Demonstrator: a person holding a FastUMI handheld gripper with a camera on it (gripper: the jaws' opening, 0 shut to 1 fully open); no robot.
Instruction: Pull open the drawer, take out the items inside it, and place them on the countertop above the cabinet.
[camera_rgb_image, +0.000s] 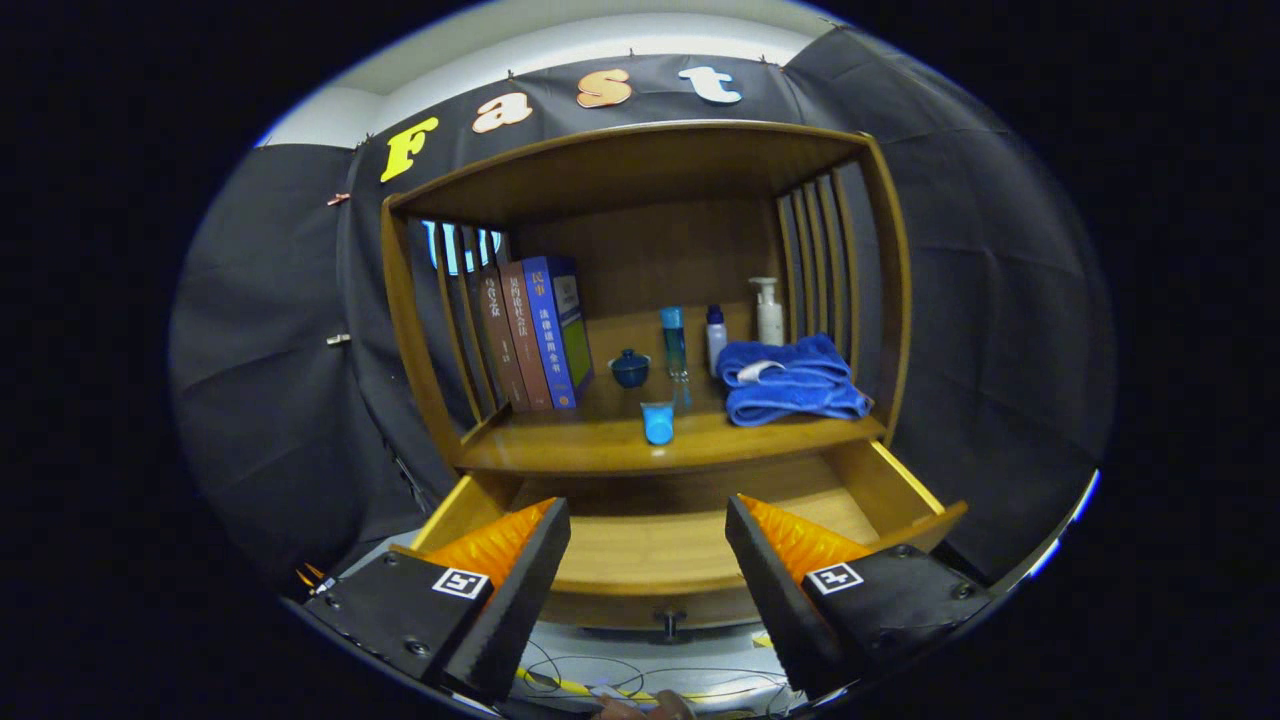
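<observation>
Claw (648, 560) w/ fingers spread wide apart, nothing between them, hanging just in front of the pulled-out drawer (690, 555). You're looking straight at the wooden cabinet (640, 160); drawer sits open below the table (600, 440), its knob (670, 622) facing you btwn the two fingers. What shows of the drawer floor looks bare, but your left finger (500, 580) and right finger (790, 580) cover its front corners, so can't tell re those spots. On the table near the front edge: small light-blue cup (657, 422). Behind it a dark blue lidded pot (630, 368), a tall teal bottle (674, 345), a small white bottle w/ blue cap (716, 338) and a white pump bottle (769, 310). Folded blue towel (790, 380) lies at the right side, books (535, 335) lean at the left against the slats. Cables (640, 680) on the floor below the drawer
</observation>
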